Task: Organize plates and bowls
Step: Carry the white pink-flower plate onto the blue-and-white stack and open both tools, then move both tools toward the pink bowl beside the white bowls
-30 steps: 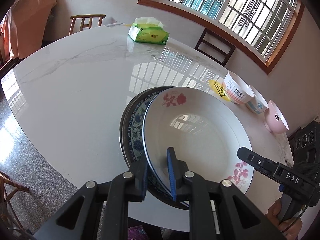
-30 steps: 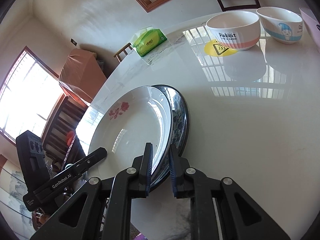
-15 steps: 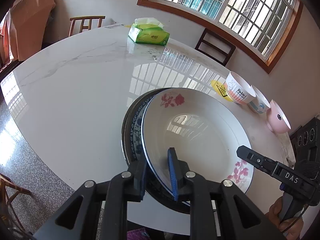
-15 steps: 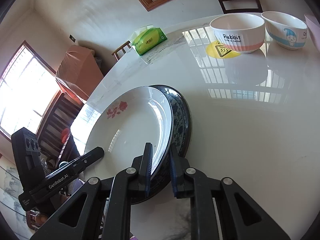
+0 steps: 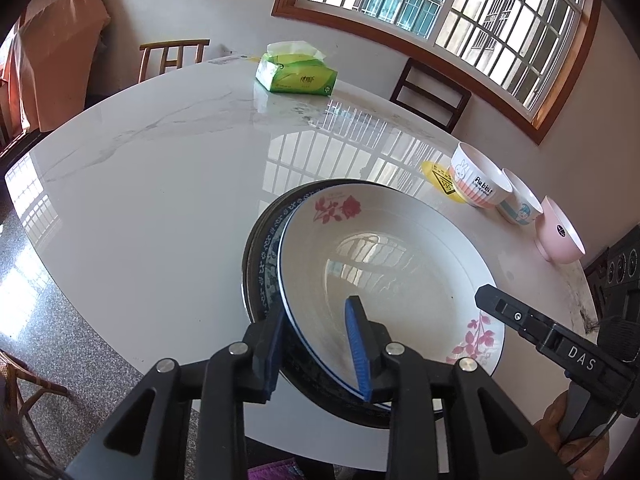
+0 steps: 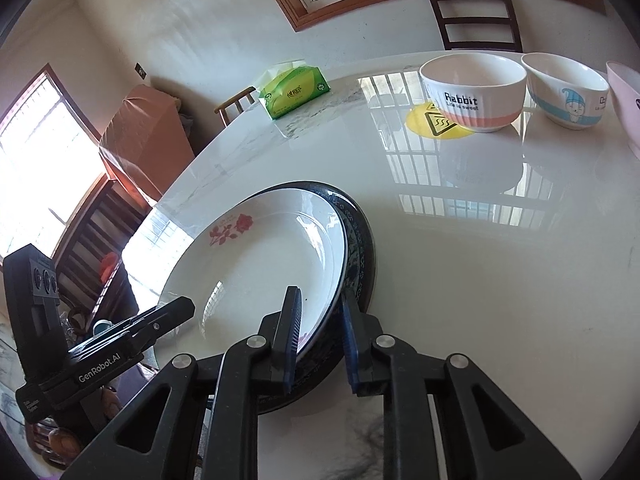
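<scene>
Left tongs (image 5: 316, 344): my jaws just widened, spread astride the white rose-printed plate (image 5: 396, 264).
Right tongs (image 6: 320, 336): just loosened, spread astride it.
Beneath: dark blue-patterned plate (image 6: 360, 240), white marble tabletop (image 5: 160, 200).

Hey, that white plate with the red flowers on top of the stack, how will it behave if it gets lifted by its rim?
The white plate looks glazed and glossy, so probably slippery. It seems rigid ceramic, likely chippable. It sits off-centre on the blue-patterned plate, so it may slide.

Right gripper (image 6: 318, 334) apparently astride white plate (image 6: 256, 264) rim.
</scene>
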`<move>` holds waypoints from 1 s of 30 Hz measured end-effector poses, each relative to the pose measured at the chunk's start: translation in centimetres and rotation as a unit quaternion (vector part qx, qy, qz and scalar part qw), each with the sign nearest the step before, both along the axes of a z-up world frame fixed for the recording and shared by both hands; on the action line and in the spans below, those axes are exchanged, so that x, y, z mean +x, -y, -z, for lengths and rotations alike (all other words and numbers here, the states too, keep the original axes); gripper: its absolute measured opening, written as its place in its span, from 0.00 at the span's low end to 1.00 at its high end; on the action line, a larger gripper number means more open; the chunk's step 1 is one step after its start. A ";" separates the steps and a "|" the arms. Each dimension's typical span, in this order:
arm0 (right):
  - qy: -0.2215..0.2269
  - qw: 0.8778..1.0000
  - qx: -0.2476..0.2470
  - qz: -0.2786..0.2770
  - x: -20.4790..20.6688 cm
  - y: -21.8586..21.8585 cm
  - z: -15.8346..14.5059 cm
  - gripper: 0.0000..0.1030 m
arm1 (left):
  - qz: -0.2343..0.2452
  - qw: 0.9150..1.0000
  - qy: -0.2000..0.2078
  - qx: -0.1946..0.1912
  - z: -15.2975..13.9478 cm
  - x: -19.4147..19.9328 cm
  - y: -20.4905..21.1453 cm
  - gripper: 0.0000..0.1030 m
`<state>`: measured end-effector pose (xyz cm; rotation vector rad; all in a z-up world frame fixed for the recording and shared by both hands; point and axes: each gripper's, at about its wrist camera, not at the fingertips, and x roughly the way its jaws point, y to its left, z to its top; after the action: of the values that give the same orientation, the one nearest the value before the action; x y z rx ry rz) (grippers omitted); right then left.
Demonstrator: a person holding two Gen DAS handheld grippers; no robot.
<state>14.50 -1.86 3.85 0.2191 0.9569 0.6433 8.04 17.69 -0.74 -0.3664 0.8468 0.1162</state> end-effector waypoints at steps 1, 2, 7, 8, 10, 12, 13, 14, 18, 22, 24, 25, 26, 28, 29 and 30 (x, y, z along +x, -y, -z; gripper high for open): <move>0.004 1.000 -0.002 -0.002 0.0 -0.1 -0.1 0.21 | 0.000 1.000 0.000 0.003 0.0 0.0 0.0 0.29; 0.008 1.000 -0.005 -0.002 0.0 -0.2 -0.1 0.24 | 0.000 1.000 0.000 0.006 -0.1 0.0 0.0 0.30; 0.076 0.995 -0.064 0.016 -1.1 -0.8 -1.3 0.56 | -0.023 0.997 0.029 0.069 -1.4 -0.8 0.4 0.41; 0.087 0.994 -0.068 0.016 -1.2 -0.8 -1.5 0.59 | -0.024 0.996 0.038 0.077 -1.7 -1.0 0.5 0.44; 0.089 0.994 -0.061 0.018 -1.2 -0.5 -1.7 0.58 | -0.026 0.995 0.049 0.082 -2.2 -1.2 0.6 0.45; 0.085 0.995 -0.050 0.025 -1.1 0.2 -1.6 0.58 | -0.019 0.995 0.061 0.072 -2.6 -1.5 0.7 0.46; 0.087 0.995 -0.044 0.028 -1.1 0.6 -1.6 0.58 | -0.014 0.995 0.066 0.067 -2.8 -1.6 0.9 0.46; 0.090 0.995 -0.041 0.034 -1.1 1.1 -1.5 0.58 | -0.008 0.995 0.072 0.063 -3.0 -1.7 1.1 0.46; 0.106 0.991 -0.026 0.074 -1.5 4.8 -0.9 0.57 | 0.034 0.993 0.103 0.051 -3.9 -1.7 3.3 0.46; 0.127 0.981 -0.040 0.142 -1.4 11.5 -0.4 0.57 | 0.109 0.985 0.130 0.015 -4.3 -0.6 7.2 0.46; 0.111 0.978 -0.021 0.177 -0.7 15.9 -0.2 0.56 | 0.157 0.977 0.143 -0.032 -4.2 0.3 9.3 0.46; 0.117 0.972 -0.029 0.201 -0.4 17.9 -0.4 0.56 | 0.170 0.975 0.131 -0.055 -4.0 1.0 10.4 0.46; 0.131 0.963 -0.051 0.228 -0.4 19.7 -0.8 0.57 | 0.184 0.972 0.117 -0.085 -3.7 1.9 11.5 0.46; 0.164 0.946 -0.087 0.267 -0.4 22.9 -1.4 0.61 | 0.210 0.963 0.087 -0.146 -3.1 3.9 13.5 0.46; 0.167 0.942 -0.090 0.277 0.0 24.6 -1.4 0.69 | 0.217 0.961 0.071 -0.158 -2.9 4.9 14.7 0.46; 0.159 0.941 -0.087 0.285 0.6 26.3 -1.2 0.73 | 0.226 0.958 0.059 -0.165 -2.9 5.9 16.0 0.46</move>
<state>15.09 -28.13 5.10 0.2139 0.5877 0.0527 13.97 1.72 2.15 -0.4780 0.8115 -0.4741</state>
